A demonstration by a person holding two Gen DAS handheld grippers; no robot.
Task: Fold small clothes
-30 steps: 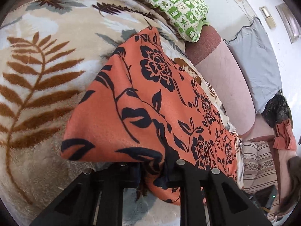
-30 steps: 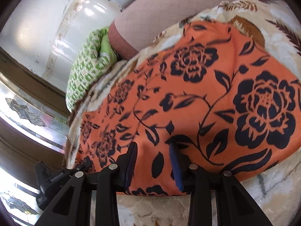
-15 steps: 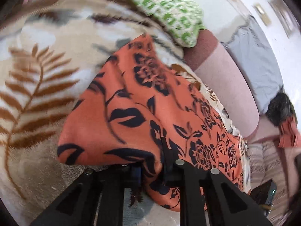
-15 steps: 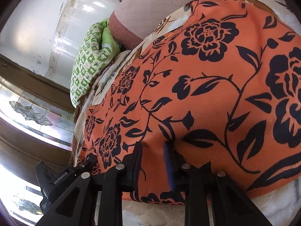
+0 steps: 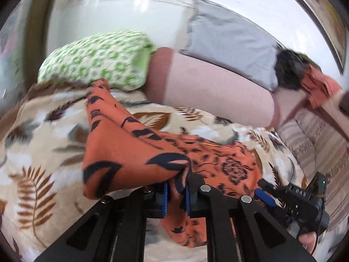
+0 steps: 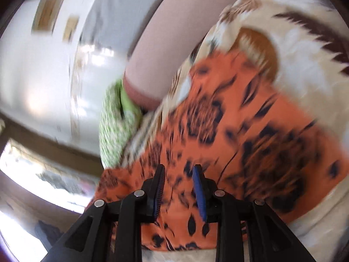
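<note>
The orange floral garment (image 5: 135,163) lies on the leaf-patterned blanket (image 5: 43,135) that covers the bed, and one edge of it is bunched up and lifted clear of the blanket by the left gripper (image 5: 176,193). That gripper's 2 fingers are clamped tight on a fold of the cloth, the blue pads (image 5: 165,198) pressing it from both sides, so the fabric drapes away from the grip in a raised ridge that runs toward the far edge of the blanket. The rest of the garment spreads flat toward the blanket's right edge, where the right gripper (image 5: 265,193) shows from the left wrist view, low over the cloth. From the right wrist view the right gripper (image 6: 179,193) hangs over the garment (image 6: 250,142) with its jaws opening; cloth fills the gap between the 2 blue pads (image 6: 199,196), but they stand apart from each other and I cannot see them pinching it. The picture here is blurred. Along the far edge of the blanket a green patterned pillow (image 5: 98,63) rests beside a pink bolster (image 5: 213,91), with a grey pillow (image 5: 231,41) leaning on the white wall (image 5: 113,8) behind them. A dark furry thing and an orange cloth (image 5: 316,87) sit at the bolster's right end.
</note>
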